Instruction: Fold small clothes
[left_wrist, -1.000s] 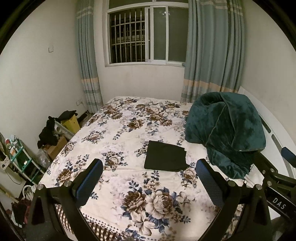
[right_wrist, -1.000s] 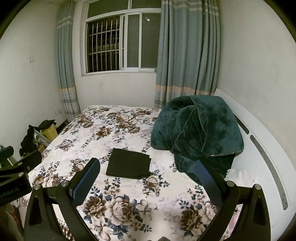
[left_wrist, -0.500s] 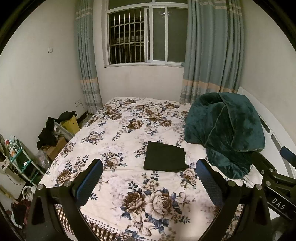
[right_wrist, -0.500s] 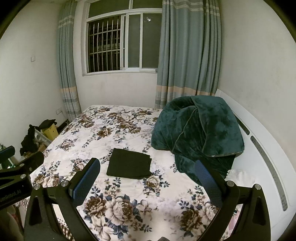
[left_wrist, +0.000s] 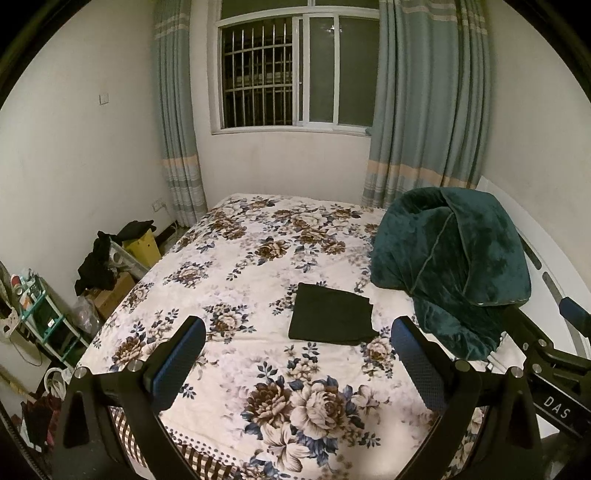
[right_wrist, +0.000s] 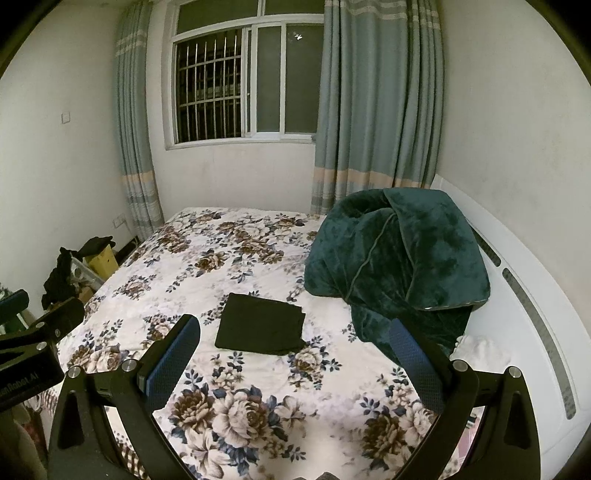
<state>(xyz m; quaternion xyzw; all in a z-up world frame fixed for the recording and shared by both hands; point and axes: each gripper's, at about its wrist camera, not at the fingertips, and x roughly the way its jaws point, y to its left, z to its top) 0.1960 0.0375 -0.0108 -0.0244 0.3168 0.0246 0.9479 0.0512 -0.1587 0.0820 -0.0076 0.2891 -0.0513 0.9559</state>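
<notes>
Both claws, my left claw (left_wrist: 297, 356) and right claw (right_wrist: 293, 352), gape wide and empty above the bed (left_wrist: 236, 266), short of the folded black garment (left_wrist: 331, 314) beside a green blanket (left_wrist: 454, 258).

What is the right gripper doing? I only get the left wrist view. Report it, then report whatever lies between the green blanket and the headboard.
Observer: The right gripper has its fingers wide apart with nothing between them. It is aimed at the folded dark garment lying flat on the floral bedspread.
Operator: Now the gap by the headboard.
Observer: A crumpled white cloth lies at the near lower edge of the green blanket, next to the white headboard. I cannot tell what kind of item it is.
</notes>
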